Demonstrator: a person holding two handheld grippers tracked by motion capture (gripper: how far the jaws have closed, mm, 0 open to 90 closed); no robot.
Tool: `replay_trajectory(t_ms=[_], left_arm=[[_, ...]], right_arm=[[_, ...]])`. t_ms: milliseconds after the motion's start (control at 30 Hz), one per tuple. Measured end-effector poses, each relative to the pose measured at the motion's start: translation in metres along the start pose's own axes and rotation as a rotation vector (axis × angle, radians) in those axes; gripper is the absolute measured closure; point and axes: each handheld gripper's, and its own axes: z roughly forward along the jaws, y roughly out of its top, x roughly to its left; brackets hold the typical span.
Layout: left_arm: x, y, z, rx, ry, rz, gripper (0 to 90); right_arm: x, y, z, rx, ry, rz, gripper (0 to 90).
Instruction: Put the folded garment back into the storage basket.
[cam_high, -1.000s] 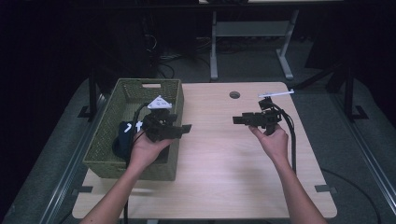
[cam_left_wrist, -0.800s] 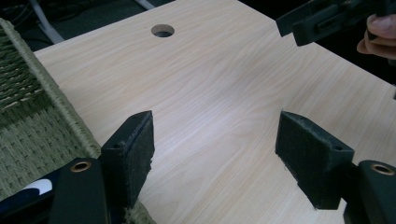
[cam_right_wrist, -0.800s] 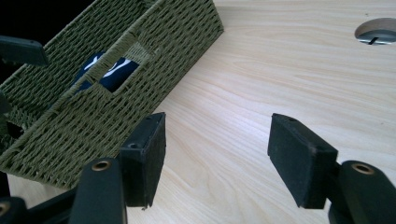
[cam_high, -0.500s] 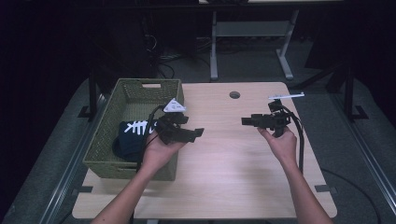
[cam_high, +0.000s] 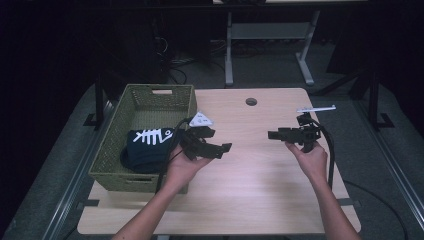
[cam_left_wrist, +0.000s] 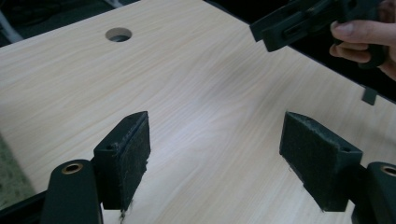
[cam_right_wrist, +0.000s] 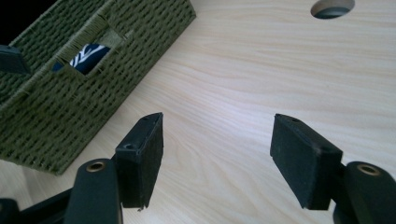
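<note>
Basket (cam_high: 150, 102), one, olive, long axis running away from person, at table (cam_high: 250, 190) left edge; inside lies one dark cloth (cam_high: 145, 147), white fishbone print, no readable writing. Left gripper (cam_high: 220, 148) just opening, empty, pointing right. Right gripper (cam_high: 274, 134) parted, empty, pointing left.

Left gripper view: pads (cam_left_wrist: 128, 156) wide apart over bare wood.

Right gripper view: pads (cam_right_wrist: 142, 156) apart, nothing between; basket (cam_right_wrist: 60, 93) ahead-left, cloth (cam_right_wrist: 88, 53) visible through handle slot.

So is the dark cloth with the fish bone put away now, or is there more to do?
Looks done: the dark cloth lies inside the green basket. In hand: nothing. The left hand-held gripper has just been opening and holds nothing, and the right hand-held gripper is open too, both over the bare table. Left: I see nothing else waiting to be put away.
</note>
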Motion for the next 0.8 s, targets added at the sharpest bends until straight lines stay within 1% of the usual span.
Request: replay_trajectory(t_ms=[67, 133, 233, 333, 400, 500, 633, 700, 767, 800], left_arm=[[-0.003, -0.001, 0.003, -0.006, -0.006, -0.005, 24.2], [-0.005, -0.003, 0.006, -0.016, -0.016, -0.01, 24.2], [-0.009, -0.005, 0.009, -0.012, -0.022, -0.001, 23.9], [-0.014, -0.008, 0.011, -0.022, -0.031, 0.0, 24.0], [-0.016, -0.01, 0.012, -0.035, -0.052, -0.002, 24.0], [-0.02, -0.014, 0.013, -0.05, -0.068, -0.003, 24.1], [-0.027, -0.02, 0.018, -0.048, -0.076, 0.012, 24.1], [-0.028, -0.023, 0.02, -0.055, -0.094, 0.006, 24.1], [-0.03, -0.026, 0.024, -0.048, -0.097, 0.005, 24.0], [-0.03, -0.029, 0.026, -0.046, -0.107, -0.005, 24.0]], right_arm=[[-0.003, -0.004, -0.002, 0.0, -0.008, 0.002, 34.2], [-0.006, -0.008, -0.003, -0.004, -0.007, 0.014, 34.2], [-0.01, -0.014, -0.005, 0.0, -0.012, 0.017, 34.2], [-0.012, -0.018, -0.007, -0.008, -0.015, 0.023, 34.1], [-0.013, -0.02, -0.008, -0.007, -0.013, 0.025, 33.5], [-0.012, -0.024, -0.011, -0.011, -0.015, 0.016, 33.5], [-0.014, -0.029, -0.012, -0.007, -0.02, 0.018, 33.5], [-0.015, -0.032, -0.012, 0.002, -0.026, 0.016, 33.5], [-0.016, -0.036, -0.013, 0.009, -0.031, 0.015, 33.5], [-0.017, -0.038, -0.014, 0.006, -0.03, 0.016, 33.5]])
